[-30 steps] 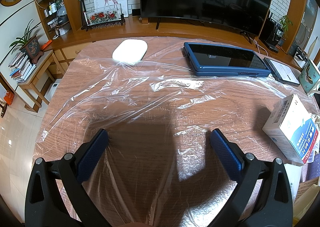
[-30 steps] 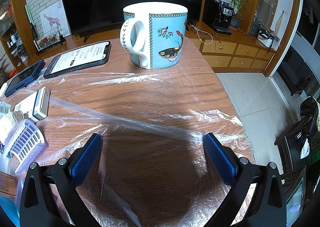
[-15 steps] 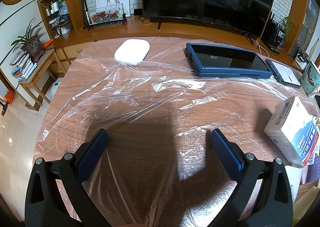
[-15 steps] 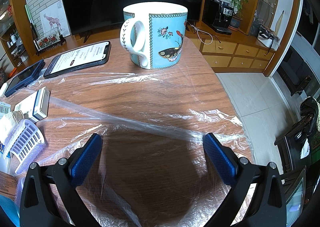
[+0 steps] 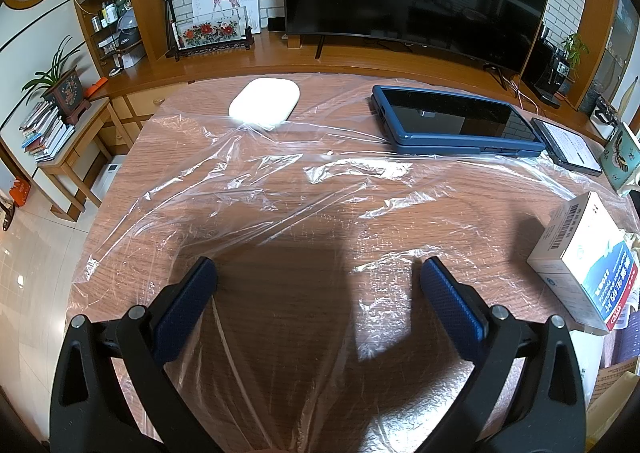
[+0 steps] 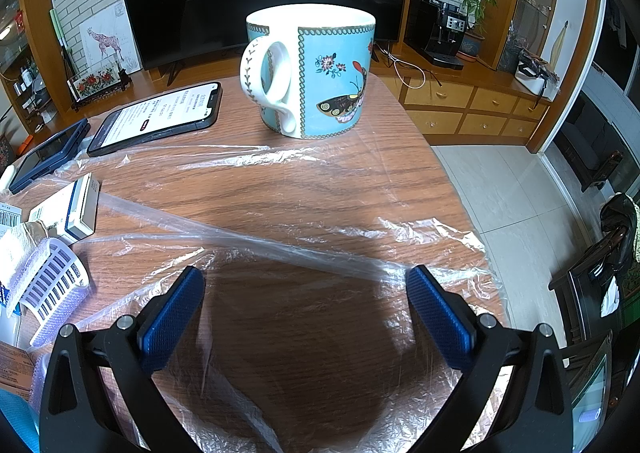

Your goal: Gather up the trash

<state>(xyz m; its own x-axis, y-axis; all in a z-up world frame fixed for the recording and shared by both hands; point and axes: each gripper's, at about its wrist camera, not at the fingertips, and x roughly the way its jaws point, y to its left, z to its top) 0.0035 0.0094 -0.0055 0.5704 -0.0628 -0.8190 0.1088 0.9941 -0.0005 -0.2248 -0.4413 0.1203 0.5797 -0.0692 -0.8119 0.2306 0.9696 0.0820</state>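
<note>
Left wrist view: clear plastic sheet (image 5: 280,189) spread wrinkled over the wooden table (image 5: 116,189), both claws released and empty.
Largest first: the sheet covers the tabletop. Blue tablet (image 5: 452,125) at 1 o'clock, white pad (image 5: 265,104) at 11, carton (image 5: 586,261) at 3. Right wrist view: mug (image 6: 310,71) at 12 o'clock, phone (image 6: 160,117) at 10. Left gripper (image 5: 316,267) and right gripper (image 6: 306,279) hover above the sheet, jaws wide apart.

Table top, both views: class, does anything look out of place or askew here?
Yes. A crumpled clear plastic sheet lies wrinkled across the wooden table, bunched into a ridge in front of the mug. The tablet and phone lie flat, undamaged. Nothing has spilled.
</note>
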